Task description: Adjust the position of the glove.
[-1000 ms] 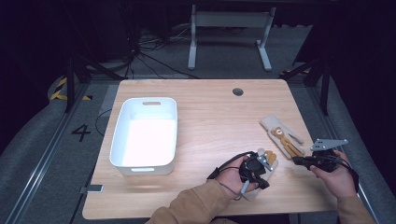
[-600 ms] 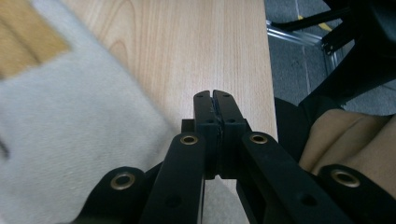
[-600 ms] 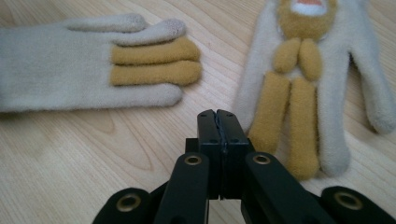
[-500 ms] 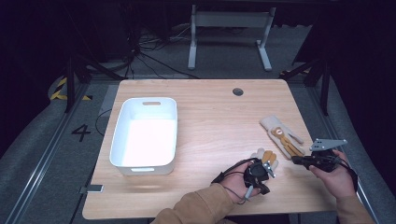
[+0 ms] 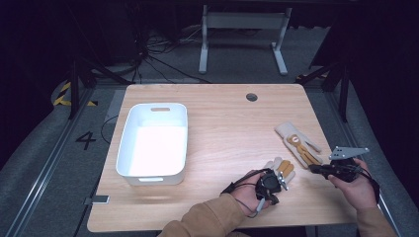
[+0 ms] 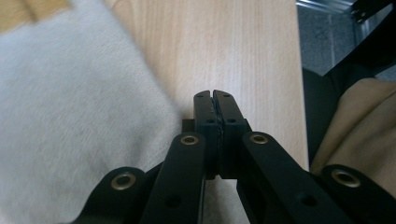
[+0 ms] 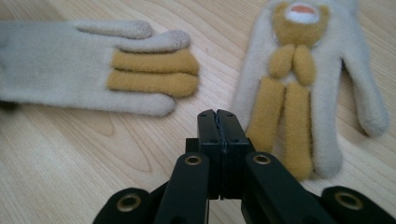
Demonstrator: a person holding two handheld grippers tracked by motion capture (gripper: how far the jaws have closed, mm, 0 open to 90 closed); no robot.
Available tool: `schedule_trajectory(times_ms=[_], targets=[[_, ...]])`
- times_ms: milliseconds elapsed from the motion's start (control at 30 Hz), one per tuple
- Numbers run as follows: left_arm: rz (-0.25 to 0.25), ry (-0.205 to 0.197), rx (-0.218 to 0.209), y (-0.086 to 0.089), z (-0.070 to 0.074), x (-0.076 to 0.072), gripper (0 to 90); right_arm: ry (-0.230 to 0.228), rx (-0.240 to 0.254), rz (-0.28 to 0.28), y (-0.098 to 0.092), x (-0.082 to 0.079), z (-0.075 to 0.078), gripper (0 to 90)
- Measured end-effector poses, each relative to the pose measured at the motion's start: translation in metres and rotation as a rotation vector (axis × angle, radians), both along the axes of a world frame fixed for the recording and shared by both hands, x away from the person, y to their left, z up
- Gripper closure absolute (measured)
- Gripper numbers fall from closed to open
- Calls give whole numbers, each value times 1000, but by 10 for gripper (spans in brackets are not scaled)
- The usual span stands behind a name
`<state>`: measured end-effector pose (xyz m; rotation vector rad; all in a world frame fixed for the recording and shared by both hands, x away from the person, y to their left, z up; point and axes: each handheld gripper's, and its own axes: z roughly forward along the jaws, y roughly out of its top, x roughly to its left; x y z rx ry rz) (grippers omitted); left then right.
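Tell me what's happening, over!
Left gripper shut, empty, beside one glove. Right gripper shut, empty, near bear glove. White bin waiting. Nothing blocking.

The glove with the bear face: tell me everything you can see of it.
The glove with the bear face is soft cream knit, with tan middle fingers and a tan bear patch with a white-and-orange snout. It lies flat on the wooden table, fingers spread, near the right edge. Nothing grips it; the shut right gripper hovers just before its fingertips.
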<state>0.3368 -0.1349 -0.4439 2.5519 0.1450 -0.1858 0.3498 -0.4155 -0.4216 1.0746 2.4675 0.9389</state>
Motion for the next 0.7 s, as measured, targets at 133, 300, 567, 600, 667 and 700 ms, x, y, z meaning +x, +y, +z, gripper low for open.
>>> schedule_trajectory(times_ms=[133,300,567,600,667,700], targets=[[27,-16,9,9,4,4,900,0,0,0,-1,0,0,900],[73,-28,17,22,6,11,900,-2,2,1,0,0,0,900],[119,-36,28,39,9,21,900,-9,7,2,0,0,1,900],[119,-36,28,39,9,21,900,-9,7,2,0,0,1,900],[146,-30,24,46,9,26,900,-12,9,1,0,0,1,900],[153,-29,24,48,9,27,900,-11,9,2,0,0,1,900]])
